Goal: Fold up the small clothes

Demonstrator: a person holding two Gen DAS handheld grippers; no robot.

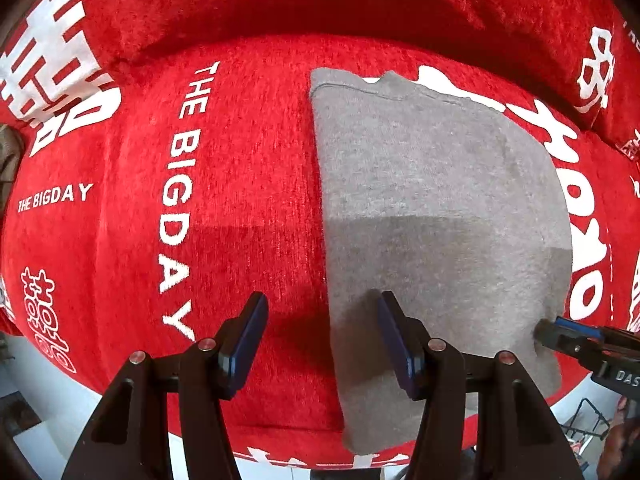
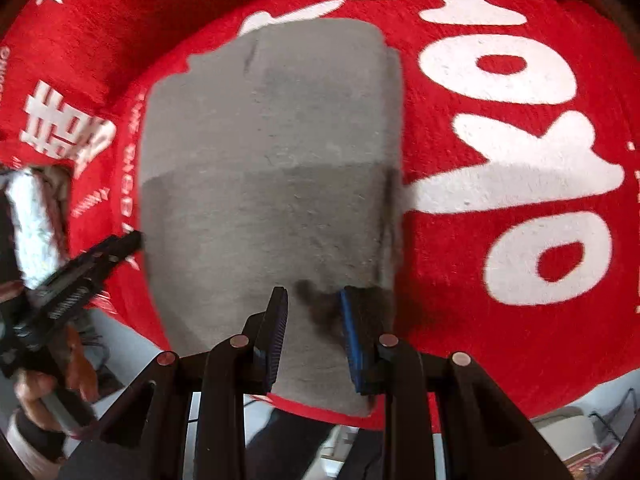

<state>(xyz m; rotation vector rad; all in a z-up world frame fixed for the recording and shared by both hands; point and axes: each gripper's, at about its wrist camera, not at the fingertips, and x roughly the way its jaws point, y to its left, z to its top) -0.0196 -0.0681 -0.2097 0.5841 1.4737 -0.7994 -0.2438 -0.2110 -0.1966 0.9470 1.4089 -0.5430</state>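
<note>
A grey folded garment [image 1: 432, 208] lies flat on a red cushion [image 1: 240, 184] with white lettering. It also shows in the right wrist view [image 2: 268, 168]. My left gripper [image 1: 320, 312] is open and empty, its jaws straddling the garment's left edge near its front end. My right gripper [image 2: 314, 300] is open and hovers over the garment's near right corner; whether it touches the cloth is unclear. The right gripper also shows at the garment's right edge in the left wrist view [image 1: 560, 336], and the left gripper at its left edge in the right wrist view [image 2: 124, 244].
The cushion's red backrest [image 1: 320, 4] rises behind the garment. The cushion's front edge [image 1: 280, 436] drops to a pale floor [image 1: 48, 412]. A wire rack [image 1: 588, 424] stands on the floor at the right.
</note>
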